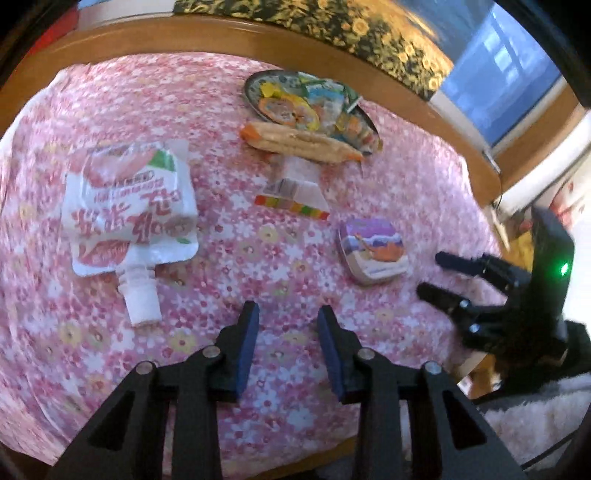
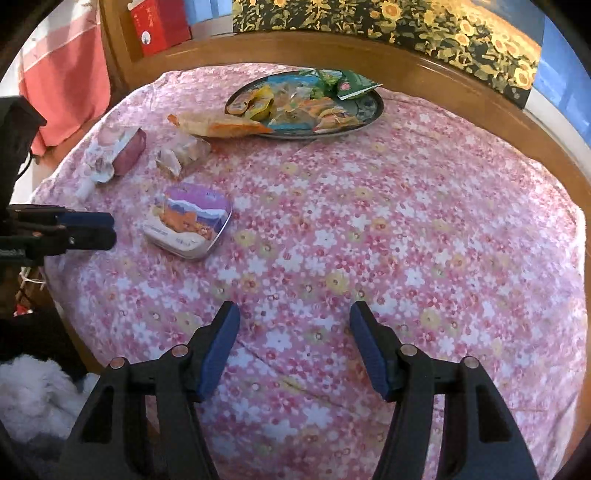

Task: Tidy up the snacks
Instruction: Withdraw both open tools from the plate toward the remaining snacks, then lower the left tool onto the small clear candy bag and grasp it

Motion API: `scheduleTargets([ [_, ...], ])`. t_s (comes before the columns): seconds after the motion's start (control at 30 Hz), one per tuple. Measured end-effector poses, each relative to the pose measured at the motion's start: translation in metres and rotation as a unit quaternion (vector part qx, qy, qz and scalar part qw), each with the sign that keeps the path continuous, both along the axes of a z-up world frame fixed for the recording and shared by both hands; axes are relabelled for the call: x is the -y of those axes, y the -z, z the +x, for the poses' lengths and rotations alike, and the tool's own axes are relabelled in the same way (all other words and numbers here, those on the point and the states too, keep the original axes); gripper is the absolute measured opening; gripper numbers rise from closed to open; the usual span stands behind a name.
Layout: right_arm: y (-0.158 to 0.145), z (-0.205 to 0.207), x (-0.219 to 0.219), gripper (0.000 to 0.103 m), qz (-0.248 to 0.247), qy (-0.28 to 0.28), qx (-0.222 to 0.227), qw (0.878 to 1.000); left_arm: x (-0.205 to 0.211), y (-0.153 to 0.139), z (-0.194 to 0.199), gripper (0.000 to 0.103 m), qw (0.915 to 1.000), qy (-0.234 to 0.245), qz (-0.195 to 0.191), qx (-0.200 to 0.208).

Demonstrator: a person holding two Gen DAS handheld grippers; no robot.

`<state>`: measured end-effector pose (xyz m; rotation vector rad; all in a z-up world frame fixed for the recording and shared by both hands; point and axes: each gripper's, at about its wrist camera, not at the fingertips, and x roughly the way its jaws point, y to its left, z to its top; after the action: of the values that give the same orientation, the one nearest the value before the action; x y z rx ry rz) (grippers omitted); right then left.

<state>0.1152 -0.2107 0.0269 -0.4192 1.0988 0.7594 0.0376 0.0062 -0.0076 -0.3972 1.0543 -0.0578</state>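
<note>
A patterned plate [image 1: 255,83] [image 2: 371,107] at the far side of the table holds several snack packets. A long orange packet [image 1: 303,142] [image 2: 221,127] leans on its near rim. A clear candy packet [image 1: 295,188] [image 2: 184,153], a white spouted pouch [image 1: 129,206] [image 2: 114,155] and a purple tin [image 1: 373,251] [image 2: 188,225] lie on the cloth. My left gripper [image 1: 288,314] [image 2: 110,230] is open and empty, near the pouch's spout. My right gripper [image 2: 293,314] [image 1: 428,275] is open and empty, right of the tin.
The round table has a pink floral cloth [image 2: 369,240] and a wooden rim [image 2: 461,77]. A sunflower picture [image 2: 406,26] stands behind it. A red box [image 2: 159,22] and a pink cloth [image 2: 66,74] are at the far left. White fur [image 2: 33,398] lies below the table's edge.
</note>
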Motion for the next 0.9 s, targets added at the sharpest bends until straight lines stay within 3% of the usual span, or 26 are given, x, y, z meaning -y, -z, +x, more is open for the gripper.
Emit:
scheduleTargets([
  [0.47,-0.001,0.002,0.001,0.064,-0.007,0.005,-0.012,1.000,0.009,0.000,0.002,0.034,0.9997,-0.006,0.026,0.000],
  [0.57,-0.001,0.002,-0.001,0.064,-0.012,0.008,-0.012,1.000,0.014,-0.008,0.008,0.033,0.9980,-0.007,0.063,0.003],
  [0.73,0.001,0.006,-0.006,0.065,-0.014,0.000,-0.013,1.000,0.016,-0.015,0.034,0.037,0.9965,0.002,0.082,0.014],
  [0.9,0.002,0.009,-0.010,0.065,-0.016,-0.009,-0.015,1.000,0.016,-0.011,0.066,0.037,0.9976,0.004,0.067,0.016],
])
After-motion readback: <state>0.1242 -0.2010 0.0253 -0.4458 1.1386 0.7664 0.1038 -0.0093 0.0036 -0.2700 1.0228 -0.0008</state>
